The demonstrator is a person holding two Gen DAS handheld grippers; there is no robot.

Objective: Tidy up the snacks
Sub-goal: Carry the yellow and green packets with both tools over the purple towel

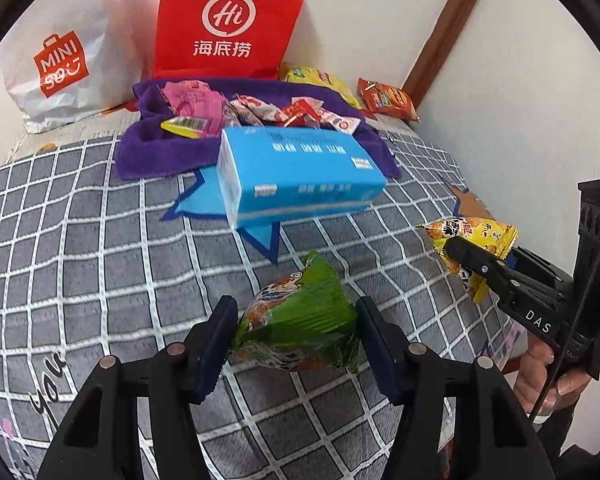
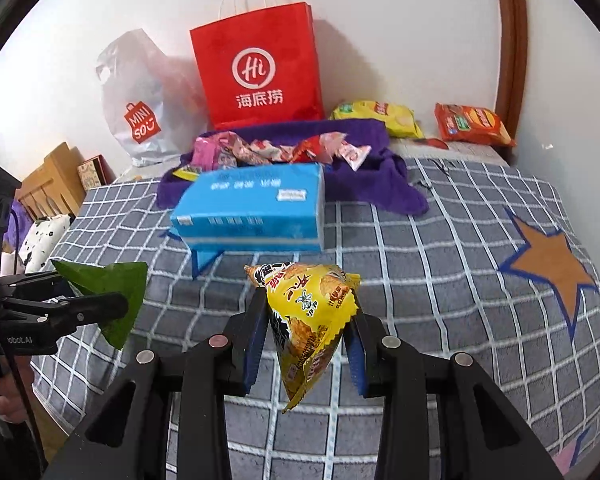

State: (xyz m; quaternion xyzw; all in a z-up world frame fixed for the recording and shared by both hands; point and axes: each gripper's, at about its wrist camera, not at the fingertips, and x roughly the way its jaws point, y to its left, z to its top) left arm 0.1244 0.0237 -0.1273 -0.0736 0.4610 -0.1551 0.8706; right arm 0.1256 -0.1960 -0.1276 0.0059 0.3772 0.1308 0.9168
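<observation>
Left wrist view first: my left gripper [image 1: 296, 320] is pinching a green snack pack [image 1: 300, 316] between its two jaws, held up over the grey checked bedspread [image 1: 80, 240]. Off to the right, my right gripper [image 1: 466, 256] is clamped on a yellow snack pack [image 1: 470, 240], also off the bed. So that's two packs in hand, one per gripper.

Straight ahead of both sits a blue tissue pack [image 1: 296, 172], lying flat and kind of blocking the way to the purple towel [image 1: 152, 152] behind it. The towel holds a pile of small wrapped snacks [image 1: 268, 114], pink, white and red ones all jumbled, too many overlapping for me to count honestly.

Behind the towel, against the wall, are two bags: a red paper bag [image 1: 228, 20] standing upright and a white plastic bag [image 1: 68, 60] slumped to its left. To the right of the red bag are two bigger snack bags, a yellow chip bag [image 2: 380, 116] just beside the towel and an orange-red cracker bag [image 2: 472, 124] a bit further right, near the wooden door frame [image 2: 512, 40].

Right wrist view also shows an orange star [image 2: 548, 268] printed on the bedspread.
</observation>
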